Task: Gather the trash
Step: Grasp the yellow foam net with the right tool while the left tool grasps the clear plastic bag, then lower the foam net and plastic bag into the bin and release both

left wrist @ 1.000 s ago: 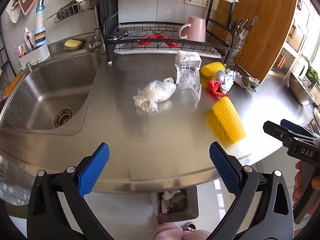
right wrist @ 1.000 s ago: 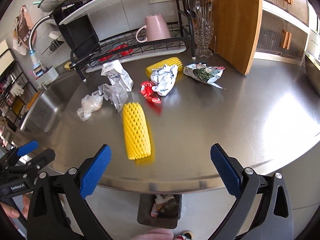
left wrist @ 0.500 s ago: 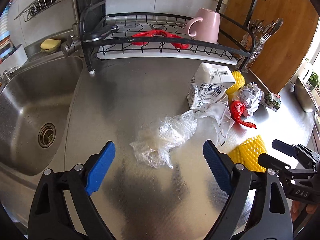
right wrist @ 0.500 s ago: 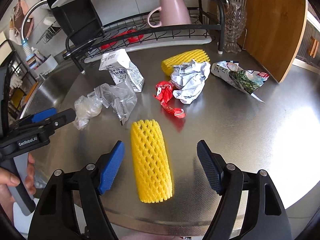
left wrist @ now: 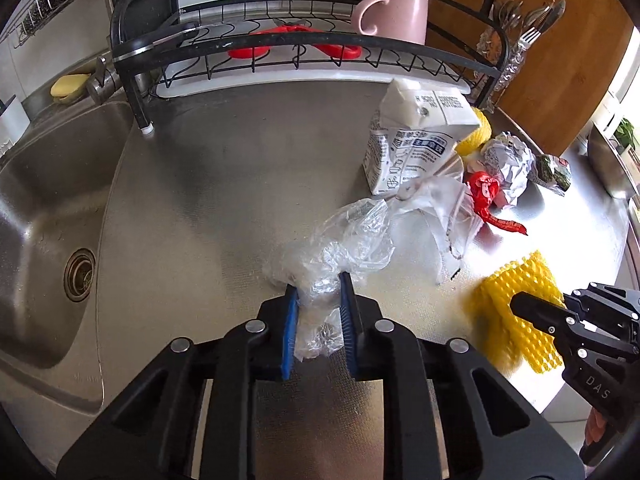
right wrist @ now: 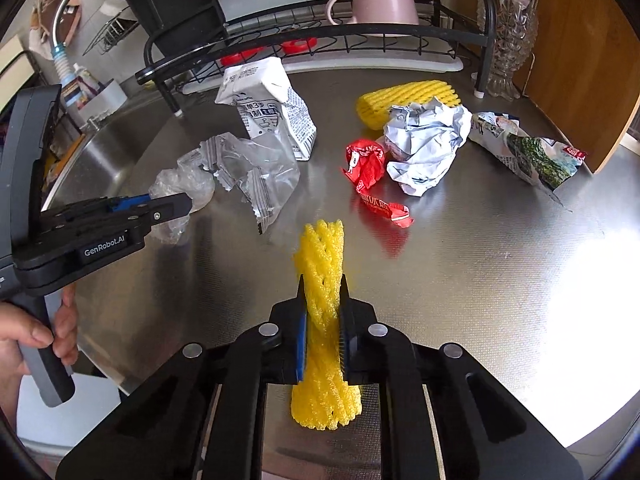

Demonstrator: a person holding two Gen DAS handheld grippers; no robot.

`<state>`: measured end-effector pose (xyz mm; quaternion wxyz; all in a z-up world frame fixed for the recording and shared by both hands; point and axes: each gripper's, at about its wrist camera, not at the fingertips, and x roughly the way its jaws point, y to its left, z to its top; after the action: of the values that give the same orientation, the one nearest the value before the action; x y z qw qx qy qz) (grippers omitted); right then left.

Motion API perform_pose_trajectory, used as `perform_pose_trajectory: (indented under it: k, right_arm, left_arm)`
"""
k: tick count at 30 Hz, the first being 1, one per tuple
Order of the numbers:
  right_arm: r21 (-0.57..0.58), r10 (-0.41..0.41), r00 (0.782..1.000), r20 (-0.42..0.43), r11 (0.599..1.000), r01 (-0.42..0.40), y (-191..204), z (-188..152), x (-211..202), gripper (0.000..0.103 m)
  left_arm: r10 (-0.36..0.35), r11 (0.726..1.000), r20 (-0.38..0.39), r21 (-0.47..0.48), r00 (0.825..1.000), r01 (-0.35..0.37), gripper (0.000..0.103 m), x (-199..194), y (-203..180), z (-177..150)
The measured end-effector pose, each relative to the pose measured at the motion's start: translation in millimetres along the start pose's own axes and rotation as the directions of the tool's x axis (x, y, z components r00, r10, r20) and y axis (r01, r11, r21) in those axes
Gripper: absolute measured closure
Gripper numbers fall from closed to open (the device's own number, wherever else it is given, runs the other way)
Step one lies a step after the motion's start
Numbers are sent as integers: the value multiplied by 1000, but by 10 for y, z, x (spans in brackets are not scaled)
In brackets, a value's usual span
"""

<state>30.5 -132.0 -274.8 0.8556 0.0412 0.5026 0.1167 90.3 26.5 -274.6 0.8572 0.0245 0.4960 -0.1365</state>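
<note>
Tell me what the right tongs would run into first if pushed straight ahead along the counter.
Likely the red wrapper, just right of the line ahead of the right tongs, already shut on the yellow foam net; depth is unclear.

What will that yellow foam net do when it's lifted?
Probably squash easily: the yellow foam net is already pinched narrow between the right gripper fingers. It looks light and springy, so it likely lifts without slipping, its free ends flaring.
</note>
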Motion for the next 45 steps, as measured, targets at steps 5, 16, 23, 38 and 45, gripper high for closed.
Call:
perform_pose_trajectory:
  k: [5, 16, 23, 38, 45]
  right_arm:
    - [26, 36, 999, 9, 999, -36, -37, -137, -173, 90]
    - [76, 44, 999, 21, 996, -46, -212, -963, -820, 90]
    - [109, 44, 998, -35, 993, -40, -255, -1560, -903, 90]
    - [218, 109, 974, -197, 974, -65, -382, -2275, 157, 90]
    - [310, 128, 961, -246, 950, -47, -557, -2452, 949, 90]
  left_arm:
    - [17, 999, 4, -36, 1000, -16, 88, -231, -123, -190]
    - [-46, 995, 18, -88, 999, 48, 87, -884, -564, -1133]
    - [-83, 992, -49, -96, 995, 78, 87, -931, -786, -1859]
    - [-149, 983, -234, -141, 961, 118, 87, 302, -800, -2826]
    - [-160, 983, -296, -139, 942, 123, 87, 1029, -748, -3078]
